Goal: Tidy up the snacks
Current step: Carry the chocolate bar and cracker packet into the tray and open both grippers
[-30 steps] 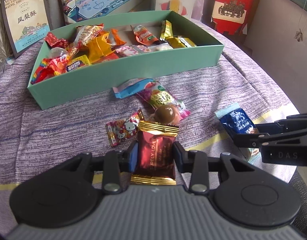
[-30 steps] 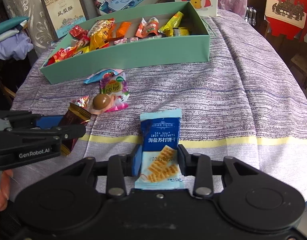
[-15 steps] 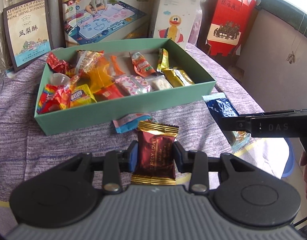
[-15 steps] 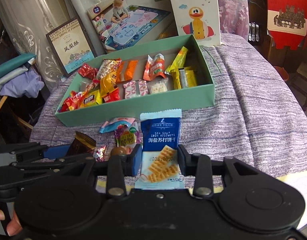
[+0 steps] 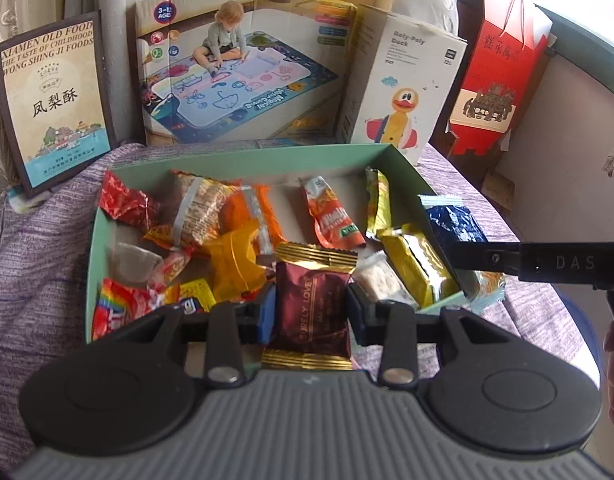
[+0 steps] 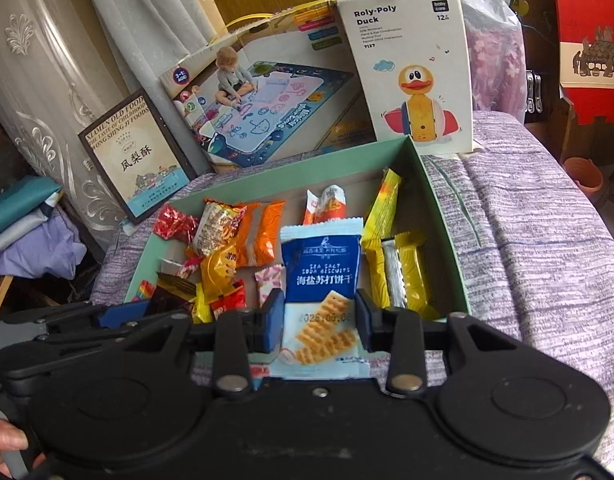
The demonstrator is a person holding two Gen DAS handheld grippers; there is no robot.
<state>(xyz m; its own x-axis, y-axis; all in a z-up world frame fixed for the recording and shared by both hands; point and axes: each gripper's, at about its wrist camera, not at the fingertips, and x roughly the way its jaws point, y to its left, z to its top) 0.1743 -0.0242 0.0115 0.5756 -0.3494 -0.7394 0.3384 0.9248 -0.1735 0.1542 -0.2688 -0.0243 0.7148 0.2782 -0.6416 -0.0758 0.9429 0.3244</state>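
The dark red wrapped snack (image 5: pixel 313 312) is pinched by the left gripper (image 5: pixel 311 314) at lower centre, over the green box (image 5: pixel 243 160). The blue biscuit packet (image 6: pixel 321 280) (centre frame) is clamped by the right gripper (image 6: pixel 320 320) above the same box.

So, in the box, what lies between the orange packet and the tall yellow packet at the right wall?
In the right wrist view, a red-and-white sachet lies between the orange packet and the yellow packet; bare box floor surrounds it.
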